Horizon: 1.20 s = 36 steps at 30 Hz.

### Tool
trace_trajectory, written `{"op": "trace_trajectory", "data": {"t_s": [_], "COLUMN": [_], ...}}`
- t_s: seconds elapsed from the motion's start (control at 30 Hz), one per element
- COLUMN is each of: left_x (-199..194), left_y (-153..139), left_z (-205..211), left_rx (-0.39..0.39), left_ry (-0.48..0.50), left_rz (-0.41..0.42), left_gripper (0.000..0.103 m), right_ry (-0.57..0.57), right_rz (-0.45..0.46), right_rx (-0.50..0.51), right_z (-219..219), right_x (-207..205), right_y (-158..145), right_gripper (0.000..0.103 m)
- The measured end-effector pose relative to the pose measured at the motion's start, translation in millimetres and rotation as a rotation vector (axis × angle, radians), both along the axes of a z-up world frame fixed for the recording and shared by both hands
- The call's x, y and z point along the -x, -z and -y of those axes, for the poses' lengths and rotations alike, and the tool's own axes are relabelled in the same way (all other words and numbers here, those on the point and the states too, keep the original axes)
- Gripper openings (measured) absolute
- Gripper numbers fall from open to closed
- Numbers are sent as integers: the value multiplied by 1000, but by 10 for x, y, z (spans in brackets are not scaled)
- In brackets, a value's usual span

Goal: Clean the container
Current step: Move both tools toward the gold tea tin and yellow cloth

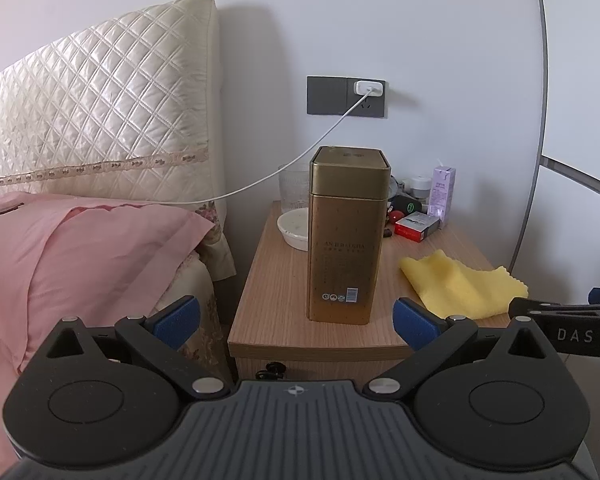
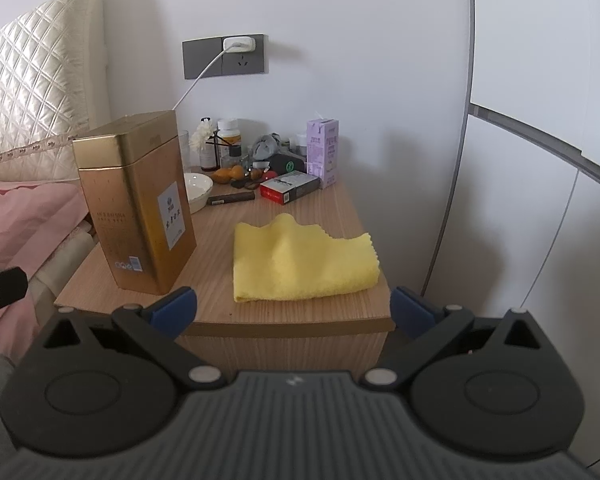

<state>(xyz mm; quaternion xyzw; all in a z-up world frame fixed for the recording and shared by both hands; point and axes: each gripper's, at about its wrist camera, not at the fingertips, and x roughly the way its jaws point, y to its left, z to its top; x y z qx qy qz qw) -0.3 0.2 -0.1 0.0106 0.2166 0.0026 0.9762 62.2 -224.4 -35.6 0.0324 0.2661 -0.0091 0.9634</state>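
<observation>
Gold tin container (image 1: 346, 236) stands upright, lid on, on the wooden nightstand (image 1: 276, 280), straight ahead of the left gripper (image 1: 296, 320), centred between its blue pads, not touching them. From the right gripper (image 2: 294, 308) the same tin (image 2: 136, 204) sits ahead and to its left. Both claws are released, jaws spread wide, nothing held.

Yellow cloth (image 2: 300, 260) lies folded flat on the nightstand (image 2: 340, 208) directly ahead of the right gripper, just beside the tin on its right, apart from it. In the left wrist view the cloth (image 1: 460, 280) is ahead-right of the claw.

Beyond the tin: white bowl (image 2: 198, 190), clear glass (image 1: 294, 188) behind it. Further back, ahead of the right claw: red-white box (image 2: 288, 188), purple carton (image 2: 323, 152), small bottles and clutter, too small to tell.

Wall socket (image 2: 224, 56) with white charger and cable above. Pink bedding (image 1: 80, 256) and quilted cream headboard (image 1: 92, 100) left of the left claw.
</observation>
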Motion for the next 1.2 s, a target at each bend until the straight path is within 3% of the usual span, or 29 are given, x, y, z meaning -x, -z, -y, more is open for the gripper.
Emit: {"op": "trace_trajectory", "data": {"t_s": [0.47, 1.2], "left_x": [145, 49], "left_y": [31, -9], "left_z": [-101, -12], "left_rx": [15, 5], "left_ry": [-19, -2], "left_rz": [20, 24], "left_gripper": [103, 103], "right_ry": [9, -15], "right_rz": [-3, 2], "right_rx": [-3, -42], "right_z": [-30, 0], "right_x": [-1, -16], "right_y": [-31, 52], "right_gripper": [103, 103]}}
